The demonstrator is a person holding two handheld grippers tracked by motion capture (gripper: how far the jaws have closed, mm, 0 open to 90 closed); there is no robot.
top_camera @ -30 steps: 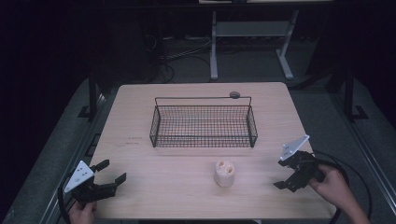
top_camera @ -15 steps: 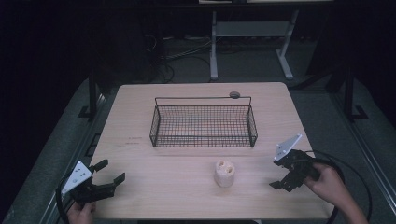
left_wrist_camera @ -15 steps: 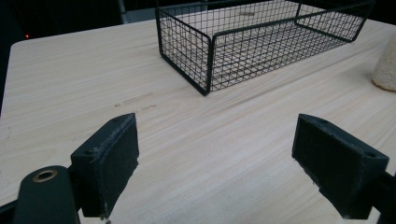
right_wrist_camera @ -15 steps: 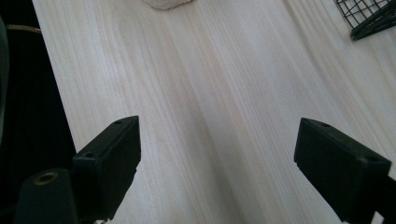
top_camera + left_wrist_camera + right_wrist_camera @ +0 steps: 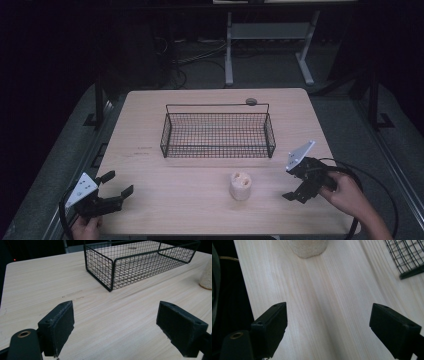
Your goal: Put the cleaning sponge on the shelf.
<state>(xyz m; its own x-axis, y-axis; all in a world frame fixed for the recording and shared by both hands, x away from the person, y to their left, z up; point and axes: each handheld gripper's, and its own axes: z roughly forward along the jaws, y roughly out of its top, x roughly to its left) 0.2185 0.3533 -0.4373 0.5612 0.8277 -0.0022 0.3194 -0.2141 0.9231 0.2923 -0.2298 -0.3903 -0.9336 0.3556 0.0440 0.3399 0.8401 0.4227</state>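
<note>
A rough, cream, rounded cylinder point(image 5: 240, 186) stands in front of the black wire-mesh basket point(image 5: 218, 131). The right gripper point(image 5: 294, 182) moved nearer to it; both the right and the left gripper point(image 5: 116, 183) have jaws wide apart.

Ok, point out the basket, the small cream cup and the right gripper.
basket point(image 5: 218, 150): high view, near wall's mesh.
cream cup point(image 5: 240, 186): high view, its side.
right gripper point(image 5: 296, 186): high view, midway between its fingertips.

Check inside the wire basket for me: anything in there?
The wire basket looks empty; bare table shows through its mesh floor. The near wall's mesh partly screens the front strip. The beige cup stands outside, in front.
</note>
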